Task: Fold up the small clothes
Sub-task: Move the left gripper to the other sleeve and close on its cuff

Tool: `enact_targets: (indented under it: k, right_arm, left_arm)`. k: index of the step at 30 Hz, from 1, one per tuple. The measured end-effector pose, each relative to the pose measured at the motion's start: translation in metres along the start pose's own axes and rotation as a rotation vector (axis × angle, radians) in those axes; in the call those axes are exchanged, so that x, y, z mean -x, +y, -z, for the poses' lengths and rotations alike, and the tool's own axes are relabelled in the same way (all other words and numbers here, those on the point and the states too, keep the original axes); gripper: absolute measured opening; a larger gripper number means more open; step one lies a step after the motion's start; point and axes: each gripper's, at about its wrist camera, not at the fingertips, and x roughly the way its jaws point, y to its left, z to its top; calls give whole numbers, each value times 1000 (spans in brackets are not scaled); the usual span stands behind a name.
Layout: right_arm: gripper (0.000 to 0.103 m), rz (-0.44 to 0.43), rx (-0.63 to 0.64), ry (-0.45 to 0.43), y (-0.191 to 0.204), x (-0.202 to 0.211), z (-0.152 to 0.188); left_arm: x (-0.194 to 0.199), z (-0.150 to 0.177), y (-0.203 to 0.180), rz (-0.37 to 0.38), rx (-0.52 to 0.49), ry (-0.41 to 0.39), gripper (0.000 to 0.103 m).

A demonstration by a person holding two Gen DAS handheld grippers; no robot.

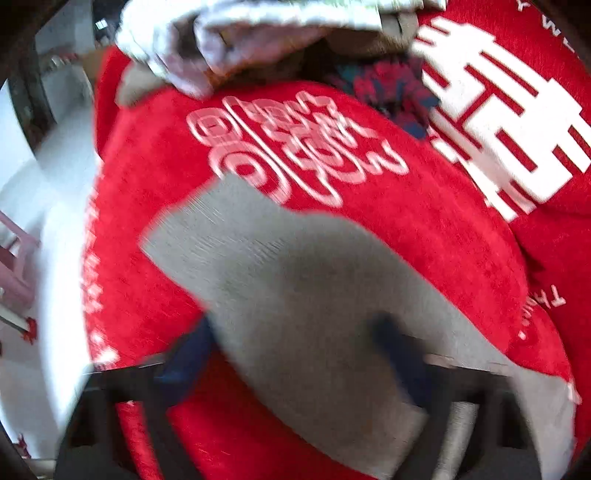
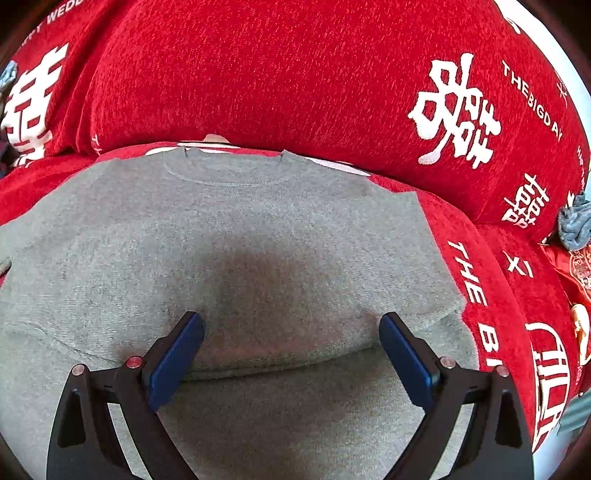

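Observation:
A small grey knit top (image 2: 258, 229) lies flat on a red sofa cover, its neckline at the far edge. My right gripper (image 2: 291, 328) is open just above its folded lower part, with blue pads (image 2: 404, 354) spread wide and nothing between them. In the blurred left wrist view a grey sleeve or edge of the top (image 1: 295, 280) drapes across my left gripper (image 1: 295, 347). Its blue pads (image 1: 399, 354) stand apart on either side of the cloth. The cloth hides part of the left pad.
A red cushion (image 2: 295, 74) with white characters backs the seat. A pile of other clothes (image 1: 258, 33) lies at the far end in the left wrist view. A grey-blue sock (image 2: 576, 225) sits at the right. White floor (image 1: 44, 184) lies past the sofa's left edge.

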Motion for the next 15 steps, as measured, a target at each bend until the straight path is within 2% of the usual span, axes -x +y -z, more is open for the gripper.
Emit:
enact_targets:
  k: [1,2,4,6,7,10,15]
  right_arm:
    - [97,-5,-2,-1,1,2,-2]
    - [97,-11,-6,-9,4,5,-5]
    - [97,-17,-5,-30,11,12,-11]
    - [97,-23,6,-58,25,20,-20]
    - [97,-34,17,-75,36,25,-25]
    - [97,-71,75,-91,72,30,-38]
    - [97,-147,199,-98,153,25,-54]
  left_arm:
    - [2,-3,4,29,1,-5,38]
    - [4,-5,8,61,5,-3,22]
    - [2,-10,20,137,30,18,14]
    - [1,-12,35,205,67,36,13]
    - [3,-12,37,215,77,37,13]
    - [8,-10,42,215,75,13,13]
    - [18,-7,33,175,2,-40,13]
